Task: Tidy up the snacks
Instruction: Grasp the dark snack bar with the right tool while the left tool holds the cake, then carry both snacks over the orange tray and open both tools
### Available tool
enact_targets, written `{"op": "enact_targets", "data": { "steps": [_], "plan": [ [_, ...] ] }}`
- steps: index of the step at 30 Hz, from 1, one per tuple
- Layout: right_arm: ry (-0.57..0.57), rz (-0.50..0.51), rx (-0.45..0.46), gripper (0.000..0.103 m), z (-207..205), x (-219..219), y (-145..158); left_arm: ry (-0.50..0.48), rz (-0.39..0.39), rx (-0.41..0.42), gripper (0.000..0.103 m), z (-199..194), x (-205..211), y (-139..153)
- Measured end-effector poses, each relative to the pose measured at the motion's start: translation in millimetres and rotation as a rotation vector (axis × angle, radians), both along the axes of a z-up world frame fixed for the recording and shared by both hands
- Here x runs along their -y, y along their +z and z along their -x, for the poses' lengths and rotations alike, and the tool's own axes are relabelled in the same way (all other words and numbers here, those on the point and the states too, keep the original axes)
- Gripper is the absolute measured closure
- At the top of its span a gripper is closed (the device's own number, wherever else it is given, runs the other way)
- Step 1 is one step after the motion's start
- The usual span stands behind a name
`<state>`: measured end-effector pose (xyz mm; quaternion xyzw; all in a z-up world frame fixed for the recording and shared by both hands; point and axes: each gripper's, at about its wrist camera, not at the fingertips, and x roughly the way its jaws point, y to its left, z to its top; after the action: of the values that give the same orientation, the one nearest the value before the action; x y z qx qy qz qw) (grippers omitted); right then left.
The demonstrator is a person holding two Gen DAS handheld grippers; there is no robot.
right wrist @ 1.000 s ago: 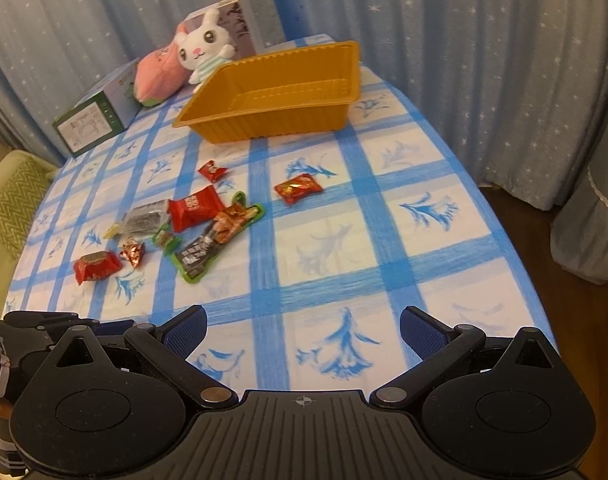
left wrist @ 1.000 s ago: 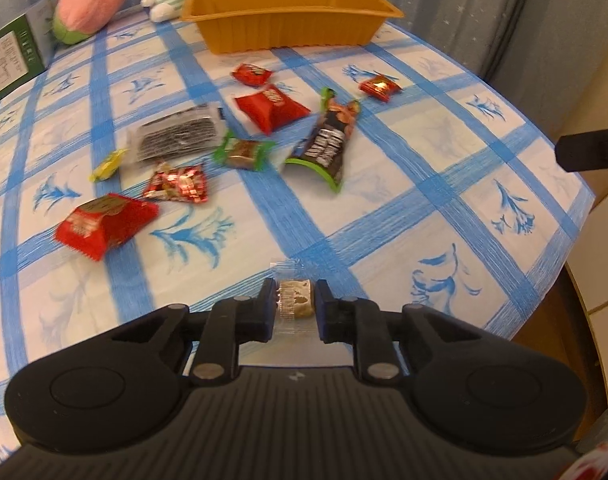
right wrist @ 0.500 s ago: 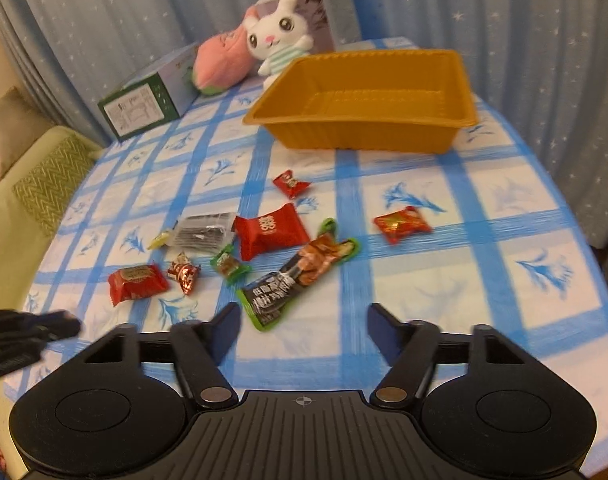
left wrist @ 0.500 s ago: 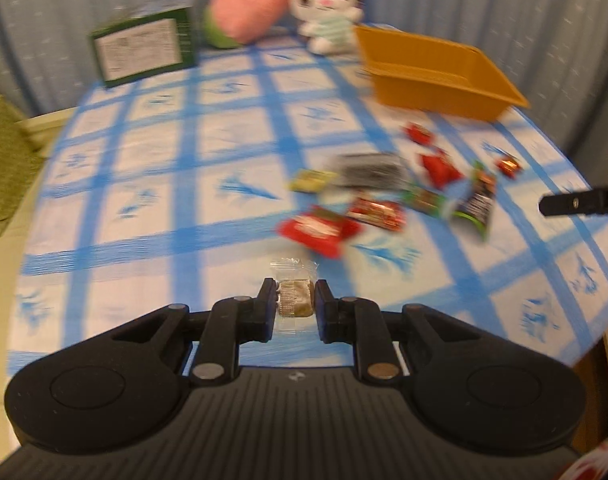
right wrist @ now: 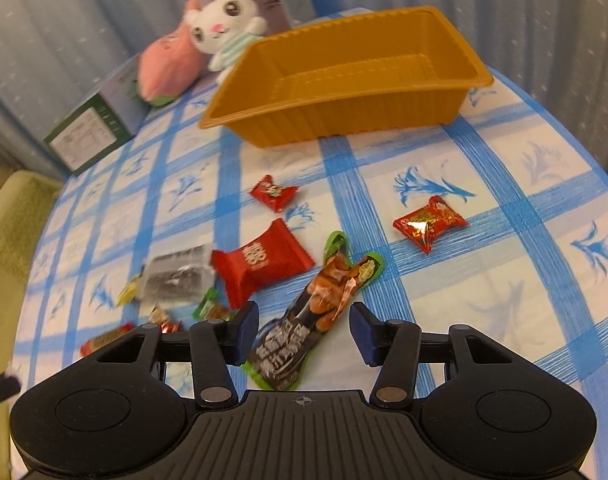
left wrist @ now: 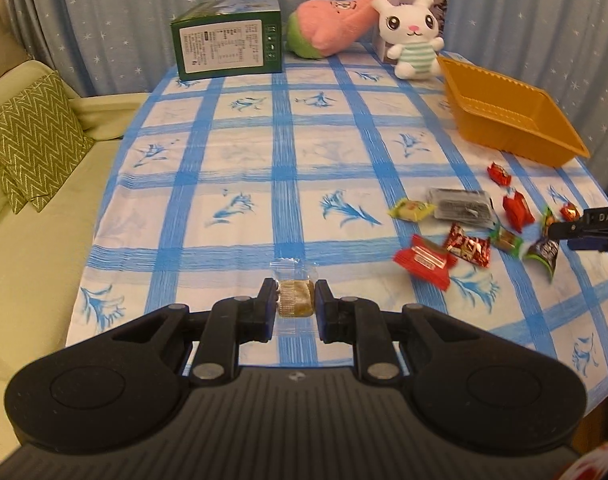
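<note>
My left gripper [left wrist: 295, 307] is shut on a small clear-wrapped brown snack [left wrist: 295, 298], held above the near-left part of the blue checked table. My right gripper [right wrist: 304, 332] is open, its jaws on either side of a long dark green-edged snack bar [right wrist: 316, 314]; it shows at the right edge of the left wrist view [left wrist: 584, 230]. An empty orange tray [right wrist: 344, 76] stands at the far side and shows in the left wrist view [left wrist: 508, 120]. Several wrapped snacks lie loose: a big red pack [right wrist: 260, 260], a small red candy [right wrist: 274, 192], a red-gold pack [right wrist: 428, 222], a grey pack [right wrist: 178, 274].
A green box [left wrist: 228, 42], a pink plush [left wrist: 328, 26] and a white bunny plush [left wrist: 414, 36] stand at the table's far edge. A green sofa with a zigzag cushion [left wrist: 24, 136] is left of the table. Starred curtains hang behind.
My left gripper has swung left with the snack still in it, so the view faces the table's far end. My right gripper has moved forward and down over the long snack bar.
</note>
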<state>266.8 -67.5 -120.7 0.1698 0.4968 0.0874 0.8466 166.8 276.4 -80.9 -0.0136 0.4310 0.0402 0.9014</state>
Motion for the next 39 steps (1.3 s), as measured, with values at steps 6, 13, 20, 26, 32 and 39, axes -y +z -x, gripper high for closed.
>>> {"op": "enact_targets", "data": {
  "steps": [6,13,20,26,32,39],
  "plan": [
    [-0.055,0.038,-0.031,0.054,-7,-6,-12,-0.008,0.006,0.007,0.085,-2,-6,1],
    [-0.029,0.091,-0.009,0.067,-10,-13,-13,-0.026,0.009,0.012,0.085,-5,-7,1],
    [0.019,0.074,0.010,0.076,-10,-7,-4,-0.047,0.006,0.028,0.085,-9,0,8],
    [0.046,0.047,0.041,0.076,-3,12,16,-0.084,0.007,0.047,0.085,-19,17,17],
    [0.073,0.022,0.073,0.076,-4,33,38,-0.121,0.018,0.083,0.085,-41,47,32],
    [0.081,-0.034,0.110,0.076,-26,61,65,-0.206,0.033,0.124,0.085,-81,101,49]
  ]
}}
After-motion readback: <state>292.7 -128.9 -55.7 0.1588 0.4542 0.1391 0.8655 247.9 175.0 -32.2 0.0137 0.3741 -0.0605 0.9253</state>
